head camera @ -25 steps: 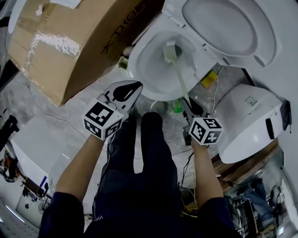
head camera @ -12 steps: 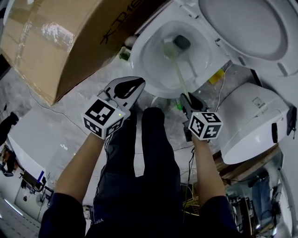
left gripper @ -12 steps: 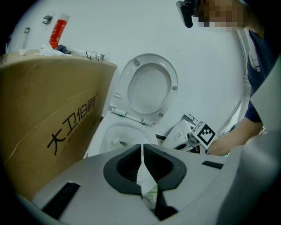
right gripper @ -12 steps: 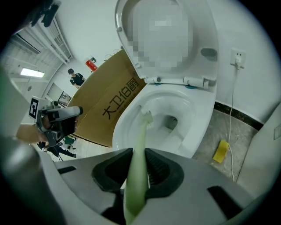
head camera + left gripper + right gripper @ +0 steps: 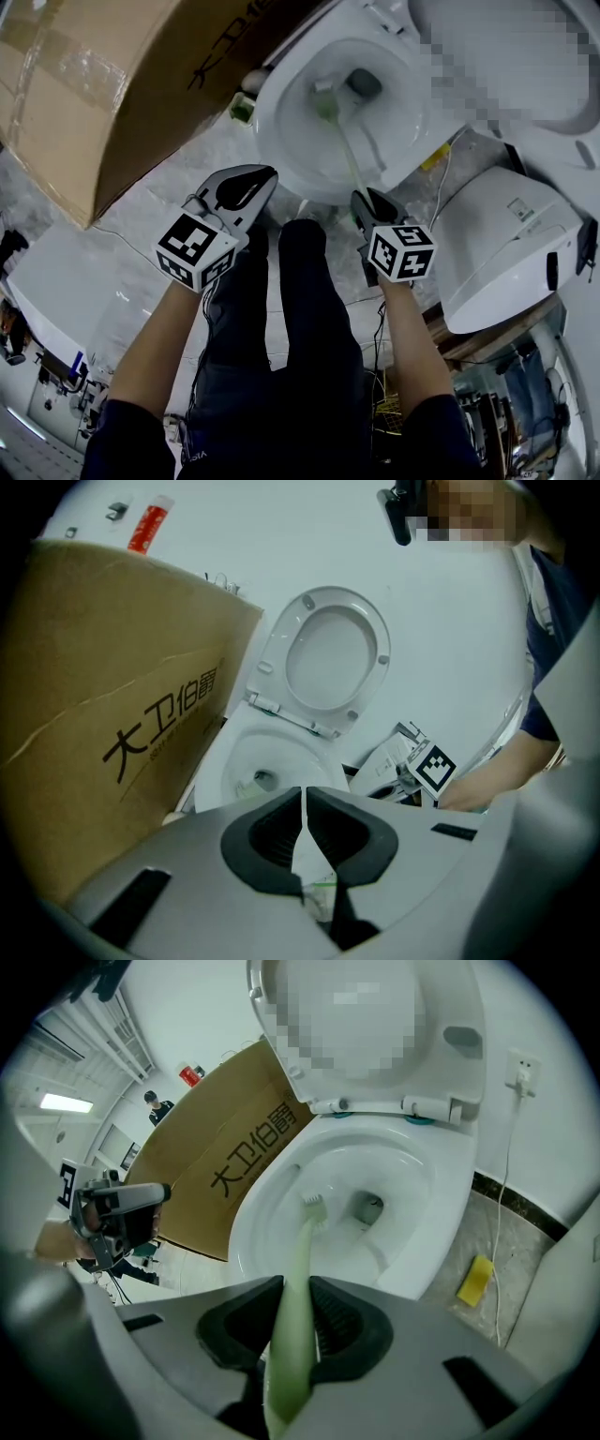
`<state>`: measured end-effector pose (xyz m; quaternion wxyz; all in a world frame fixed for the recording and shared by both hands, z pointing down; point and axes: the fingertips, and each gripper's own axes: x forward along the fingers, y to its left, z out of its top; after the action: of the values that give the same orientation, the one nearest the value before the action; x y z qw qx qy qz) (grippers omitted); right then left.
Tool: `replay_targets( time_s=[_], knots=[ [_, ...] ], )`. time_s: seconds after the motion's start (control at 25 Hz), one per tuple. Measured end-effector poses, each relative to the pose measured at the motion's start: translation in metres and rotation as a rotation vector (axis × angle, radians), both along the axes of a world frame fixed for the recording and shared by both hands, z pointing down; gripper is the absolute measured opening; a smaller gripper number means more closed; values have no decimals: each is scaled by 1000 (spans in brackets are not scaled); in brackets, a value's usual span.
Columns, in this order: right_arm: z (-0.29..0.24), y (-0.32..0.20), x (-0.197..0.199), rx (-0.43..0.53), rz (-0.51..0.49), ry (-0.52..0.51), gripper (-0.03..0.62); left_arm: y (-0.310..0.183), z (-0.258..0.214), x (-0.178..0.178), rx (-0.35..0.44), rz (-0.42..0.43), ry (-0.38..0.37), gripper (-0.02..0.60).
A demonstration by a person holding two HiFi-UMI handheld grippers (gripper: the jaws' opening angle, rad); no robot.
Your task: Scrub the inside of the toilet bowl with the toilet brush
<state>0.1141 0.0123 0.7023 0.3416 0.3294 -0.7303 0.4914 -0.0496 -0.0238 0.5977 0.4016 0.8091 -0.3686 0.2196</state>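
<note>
Before the toilet bowl (image 5: 274, 112), right gripper (image 5: 362, 199) clamps the toilet brush (image 5: 348, 155) handle (left gripper (image 5: 265, 175) pressed shut, holding nothing)

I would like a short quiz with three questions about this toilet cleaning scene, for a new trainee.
1. True or false: the right gripper is shut on the toilet brush.
2. The brush head is: A) on the floor; B) inside the toilet bowl; C) on the cardboard box.
3. Fill in: the left gripper, shut, holds ____.
Key: 1 true; 2 B; 3 nothing.
</note>
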Motion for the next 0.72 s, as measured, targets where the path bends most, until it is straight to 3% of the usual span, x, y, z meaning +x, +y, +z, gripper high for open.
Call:
replay_targets(
  time_s=[0.72],
  knots=[
    [13,-59,32,64,64,63,92,-10,5,18,-13,62,1,41]
  ],
)
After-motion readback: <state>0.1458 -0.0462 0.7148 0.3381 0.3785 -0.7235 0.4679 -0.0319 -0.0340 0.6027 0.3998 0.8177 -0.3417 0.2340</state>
